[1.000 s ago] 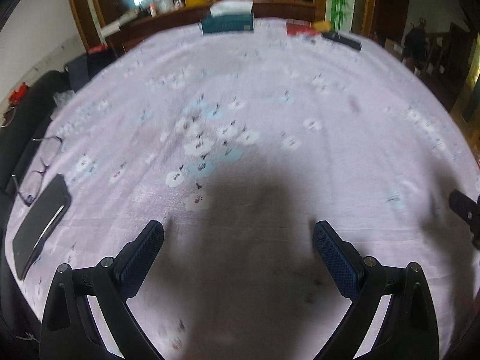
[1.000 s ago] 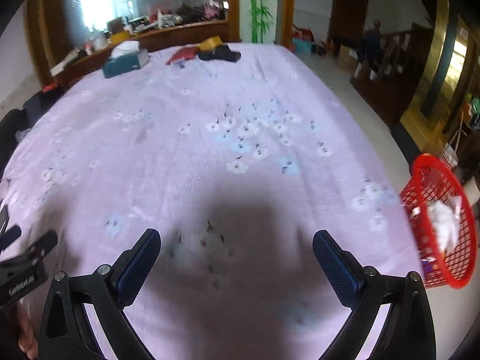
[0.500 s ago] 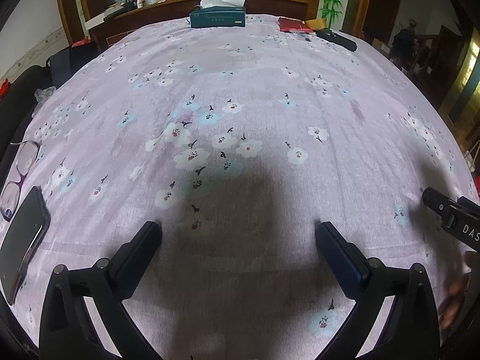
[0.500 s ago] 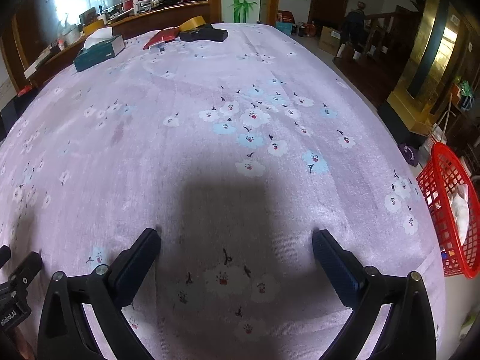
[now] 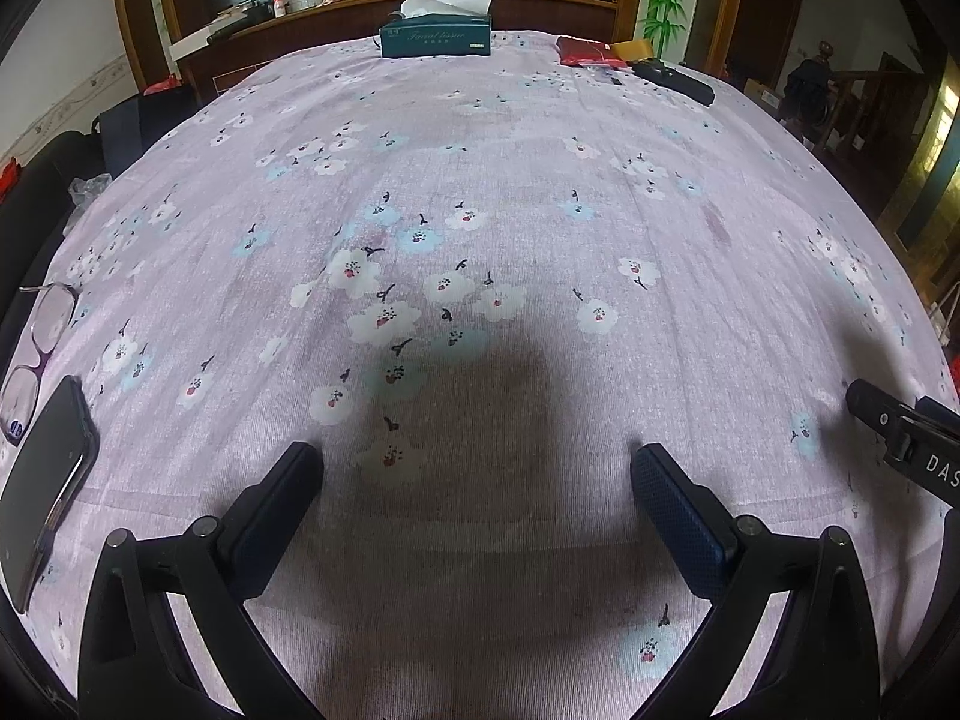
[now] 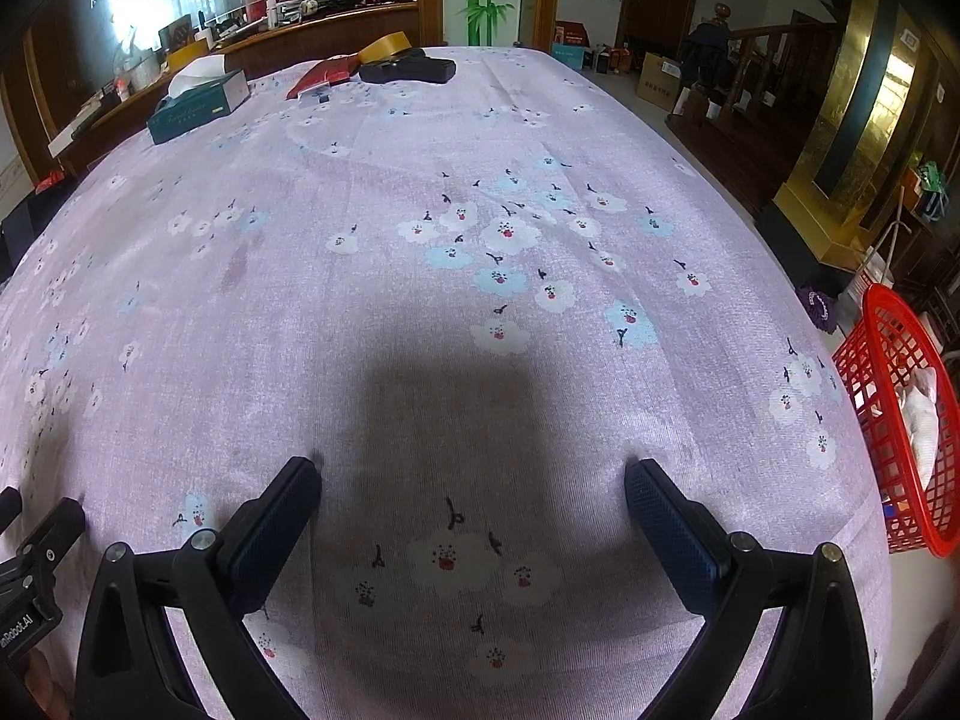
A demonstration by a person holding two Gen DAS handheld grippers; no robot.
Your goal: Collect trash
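A red mesh trash basket (image 6: pixel 900 420) stands off the table's right edge, with white crumpled paper (image 6: pixel 921 414) inside. My left gripper (image 5: pixel 474 468) is open and empty, low over the flowered lilac tablecloth (image 5: pixel 480 180). My right gripper (image 6: pixel 471 480) is open and empty over the same cloth (image 6: pixel 420 210), left of the basket. Each gripper's body shows at the edge of the other's view. No loose trash shows on the cloth near either gripper.
A phone (image 5: pixel 42 486) and glasses (image 5: pixel 36 336) lie at the left edge. At the far end are a green tissue box (image 5: pixel 436 36), a red packet (image 5: pixel 585 52), a tape roll (image 6: pixel 384 47) and a black case (image 6: pixel 408 69). A wooden counter stands behind.
Both grippers have tilted up and drawn back toward the near edge, so more of the table's far end shows. Both stay open and empty. The basket has shifted further right in the right wrist view.
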